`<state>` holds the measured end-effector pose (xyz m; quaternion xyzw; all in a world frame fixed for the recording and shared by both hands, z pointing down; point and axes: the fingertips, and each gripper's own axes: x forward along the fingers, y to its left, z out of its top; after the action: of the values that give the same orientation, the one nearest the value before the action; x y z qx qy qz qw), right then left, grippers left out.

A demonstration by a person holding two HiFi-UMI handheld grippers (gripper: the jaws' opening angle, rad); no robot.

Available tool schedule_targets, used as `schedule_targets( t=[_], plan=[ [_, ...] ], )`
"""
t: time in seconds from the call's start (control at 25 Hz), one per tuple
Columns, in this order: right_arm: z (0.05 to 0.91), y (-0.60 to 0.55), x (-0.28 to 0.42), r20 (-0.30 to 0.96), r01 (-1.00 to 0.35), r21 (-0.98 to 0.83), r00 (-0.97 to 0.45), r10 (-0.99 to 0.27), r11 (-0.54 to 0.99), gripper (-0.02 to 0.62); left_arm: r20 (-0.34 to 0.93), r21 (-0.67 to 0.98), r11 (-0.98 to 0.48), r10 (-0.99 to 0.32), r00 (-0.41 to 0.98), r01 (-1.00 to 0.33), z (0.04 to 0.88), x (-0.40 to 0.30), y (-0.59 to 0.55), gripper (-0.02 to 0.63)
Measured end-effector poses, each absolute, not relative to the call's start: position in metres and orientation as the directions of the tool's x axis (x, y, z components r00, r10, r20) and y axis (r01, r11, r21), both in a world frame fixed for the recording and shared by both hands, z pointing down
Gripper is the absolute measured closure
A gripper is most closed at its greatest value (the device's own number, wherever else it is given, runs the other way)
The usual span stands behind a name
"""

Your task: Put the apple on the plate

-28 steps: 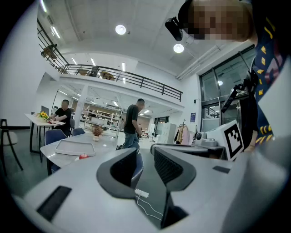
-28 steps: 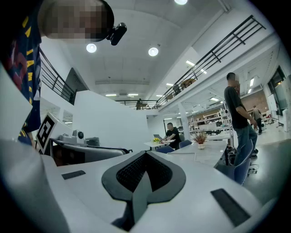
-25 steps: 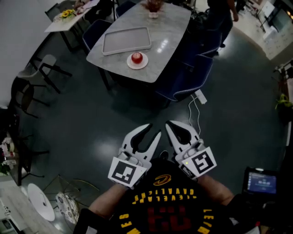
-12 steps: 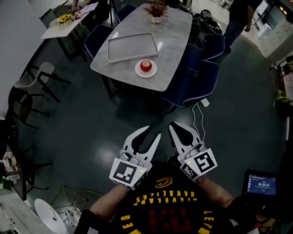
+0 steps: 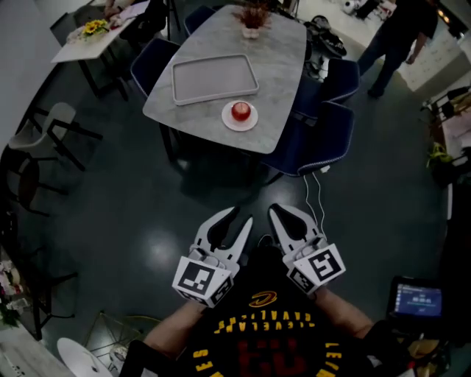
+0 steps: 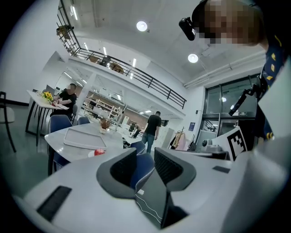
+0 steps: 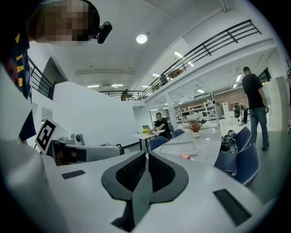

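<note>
Side counter: a small pale side counter (image 5: 81, 40) stands at the far left and carries yellow flowers (image 5: 94, 27). A seated person in a dark top (image 6: 68, 96) is at it.
Left claw: the white two-jaw left claw (image 6: 143, 158) is held low in front of the wearer's black shirt, above the dark glossy floor (image 5: 147, 191). Its jaws stand apart with nothing gripped. Only a distant blue chair shows through the gap. Its cube with square markers faces the head camera.
Tray: a grey rectangular tray (image 5: 214, 79) lies flat on the grey oval stone-pattern counter (image 5: 283, 51), toward that counter's left side.
Plate: a small white round plate (image 5: 227, 121) sits on the same counter near its front edge, just beside the tray's near right corner.
Apple: the red round apple (image 5: 241, 111) rests on the middle of the plate. It is well apart from both claws.
Plant: a pot with a reddish-brown plant (image 5: 251, 15) stands at the far end of the counter, beyond the tray.
Right claw: the white two-jaw right claw (image 7: 146, 159) is held just beside the left claw, at the same low height. Its ribbed black pads are drawn together to a mere sliver, with nothing between them.
Chairs: dark blue upholstered chairs (image 5: 324, 136) are drawn up along the counter's right side.
Cable: a white cable (image 5: 313, 193) runs over the floor from beneath the chairs toward the claws.
Standing person: a person in a dark top and jeans (image 5: 401, 33) stands at the upper right, apart from the counter.
Screen: a small lit screen (image 5: 416, 300) shows at the lower right.
</note>
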<state>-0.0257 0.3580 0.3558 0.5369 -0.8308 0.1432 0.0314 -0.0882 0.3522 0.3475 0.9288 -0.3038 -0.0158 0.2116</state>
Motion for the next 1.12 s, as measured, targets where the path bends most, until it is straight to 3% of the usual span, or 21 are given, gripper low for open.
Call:
schedule_targets(
  t=[0.44, 0.48, 0.52, 0.8, 1.12],
  plan=[
    [0.372, 0.286, -0.028, 0.195, -0.845, -0.299, -0.509, -0.838, 0.444, 0.586, 0.149, 0.392, -0.665, -0.636, 0.757, -0.635, 0.358, -0.093, 0.288, 0.48],
    [0.372, 0.275, -0.026, 0.186, -0.839, -0.306, -0.516, -0.836, 0.45, 0.584, 0.148, 0.39, -0.66, -0.643, 0.751, -0.642, 0.355, -0.093, 0.28, 0.494],
    [0.371, 0.265, -0.022, 0.178, -0.835, -0.311, -0.52, -0.835, 0.454, 0.564, 0.144, 0.388, -0.657, -0.649, 0.747, -0.646, 0.352, -0.091, 0.272, 0.605],
    [0.373, 0.182, 0.049, 0.165, -0.821, -0.331, -0.535, -0.829, 0.465, 0.543, 0.179, 0.374, -0.617, -0.685, 0.706, -0.693, 0.353, -0.032, 0.197, 0.606],
    [0.38, 0.157, 0.079, 0.154, -0.803, -0.366, -0.551, -0.82, 0.47, 0.543, 0.217, 0.348, -0.584, -0.711, 0.669, -0.734, 0.364, -0.015, 0.179, 0.606]
  ],
)
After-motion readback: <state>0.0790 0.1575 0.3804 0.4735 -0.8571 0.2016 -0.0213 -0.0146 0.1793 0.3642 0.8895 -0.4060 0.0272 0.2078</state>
